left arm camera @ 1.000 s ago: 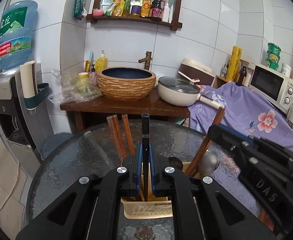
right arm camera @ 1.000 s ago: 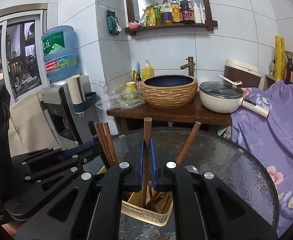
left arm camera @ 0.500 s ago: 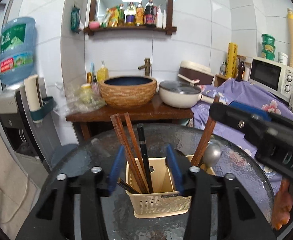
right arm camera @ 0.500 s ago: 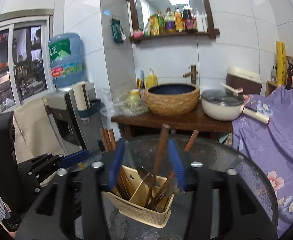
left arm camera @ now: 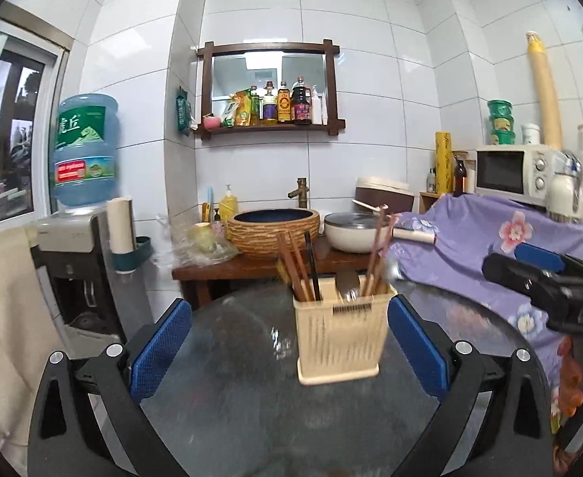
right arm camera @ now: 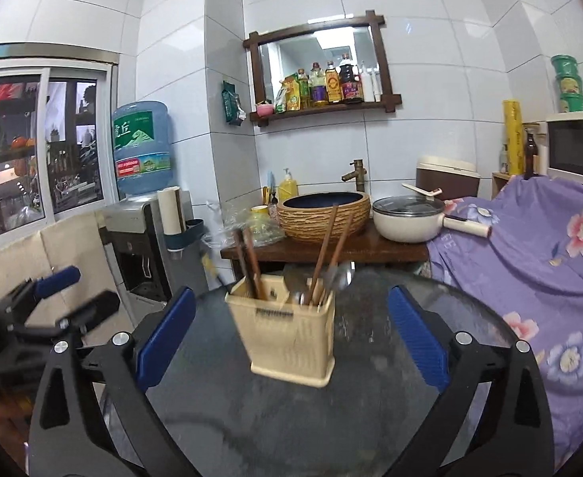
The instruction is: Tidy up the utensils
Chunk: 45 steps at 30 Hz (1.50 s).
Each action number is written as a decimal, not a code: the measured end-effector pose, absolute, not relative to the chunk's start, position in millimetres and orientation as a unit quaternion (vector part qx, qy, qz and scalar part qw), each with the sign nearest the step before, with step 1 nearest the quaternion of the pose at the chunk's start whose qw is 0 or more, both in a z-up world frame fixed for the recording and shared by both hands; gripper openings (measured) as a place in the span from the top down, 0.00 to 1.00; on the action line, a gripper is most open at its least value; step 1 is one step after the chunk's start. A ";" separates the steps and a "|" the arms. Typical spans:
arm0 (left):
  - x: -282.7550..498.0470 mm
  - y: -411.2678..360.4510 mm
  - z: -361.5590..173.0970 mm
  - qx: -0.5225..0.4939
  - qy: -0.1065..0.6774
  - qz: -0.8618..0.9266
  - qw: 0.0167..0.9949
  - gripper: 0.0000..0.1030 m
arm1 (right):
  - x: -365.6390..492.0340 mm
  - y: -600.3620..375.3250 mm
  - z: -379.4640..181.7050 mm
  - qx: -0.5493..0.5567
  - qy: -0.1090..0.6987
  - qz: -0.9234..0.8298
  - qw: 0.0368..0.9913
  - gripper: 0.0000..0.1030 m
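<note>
Your cream plastic utensil holder (left arm camera: 337, 336) stands upright on the round dark glass desk (left arm camera: 228, 401), nearer its far edge than the near one. It is a squarish box with slotted walls and a flared base. Brown wooden chopsticks (left arm camera: 291, 266) and one black stick (left arm camera: 311, 264) lean in its left compartment; wood-handled pieces and what looks like a metal spoon (right arm camera: 341, 276), blurred, sit in the right. Your left gripper (left arm camera: 289, 348) and right gripper (right arm camera: 291, 342) both have their blue-padded jaws spread wide, holding nothing, apart from the holder.
</note>
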State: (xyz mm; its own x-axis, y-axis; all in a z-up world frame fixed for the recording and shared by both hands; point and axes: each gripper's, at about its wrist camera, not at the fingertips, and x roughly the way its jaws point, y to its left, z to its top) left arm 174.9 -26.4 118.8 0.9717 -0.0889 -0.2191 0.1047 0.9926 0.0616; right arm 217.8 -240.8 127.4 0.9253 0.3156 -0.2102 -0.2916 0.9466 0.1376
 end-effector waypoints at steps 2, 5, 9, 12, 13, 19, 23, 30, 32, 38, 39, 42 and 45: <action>143.3 -23.8 100.8 0.039 0.114 -0.037 0.992 0.06 | 183.1 -237.6 106.7 0.040 0.109 0.149 0.982 0.06; 98.2 -22.5 75.9 0.038 0.107 -0.021 0.993 0.06 | 126.0 -228.4 74.7 0.010 0.089 0.140 0.986 0.06; 53.9 -27.1 49.5 0.064 0.106 0.000 0.992 0.06 | 64.9 -217.3 41.3 -0.023 0.082 0.120 0.989 0.06; 31.0 -27.6 29.4 0.061 0.124 -0.005 0.990 0.06 | 32.8 -218.0 23.5 -0.021 0.099 0.106 0.989 0.06; 25.2 -27.4 23.2 0.058 0.133 -0.009 0.989 0.06 | 23.8 -219.1 18.5 -0.023 0.104 0.105 0.989 0.06; 1.5 -18.7 0.6 0.025 0.167 -0.022 0.985 0.06 | -11.2 -221.0 -0.8 -0.026 0.133 0.099 0.986 0.06; -3.8 -15.8 -7.2 0.010 0.178 -0.020 0.984 0.06 | -23.3 -221.7 -1.0 -0.024 0.117 0.088 0.989 0.06; -7.2 -19.9 -2.4 0.020 0.169 -0.019 0.985 0.06 | -22.9 -222.6 -1.8 -0.024 0.123 0.093 0.988 0.06; -6.8 -18.5 -3.4 0.015 0.172 -0.016 0.985 0.06 | -23.1 -226.1 -1.2 -0.014 0.124 0.091 0.988 0.06; -5.9 -17.0 -3.0 0.011 0.168 -0.005 0.986 0.06 | -20.8 -230.8 4.0 -0.009 0.122 0.083 0.989 0.06; -6.6 -17.8 -2.6 0.013 0.166 -0.004 0.986 0.06 | -21.3 -231.0 4.0 -0.012 0.121 0.082 0.989 0.06; -6.0 -18.8 -1.7 0.016 0.167 -0.003 0.986 0.06 | -21.8 -229.3 3.9 -0.016 0.122 0.079 0.989 0.06; -5.9 -19.1 -1.9 0.012 0.170 -0.002 0.985 0.06 | -22.2 -228.9 4.3 -0.010 0.125 0.082 0.989 0.06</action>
State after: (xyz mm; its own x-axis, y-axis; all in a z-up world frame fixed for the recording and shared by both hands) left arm -5.9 -19.1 -1.9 0.9420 0.0000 -0.3355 0.0085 0.9997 0.0237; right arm -22.2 -228.9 4.3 0.9552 0.1602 -0.2489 -0.1650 0.9863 0.0016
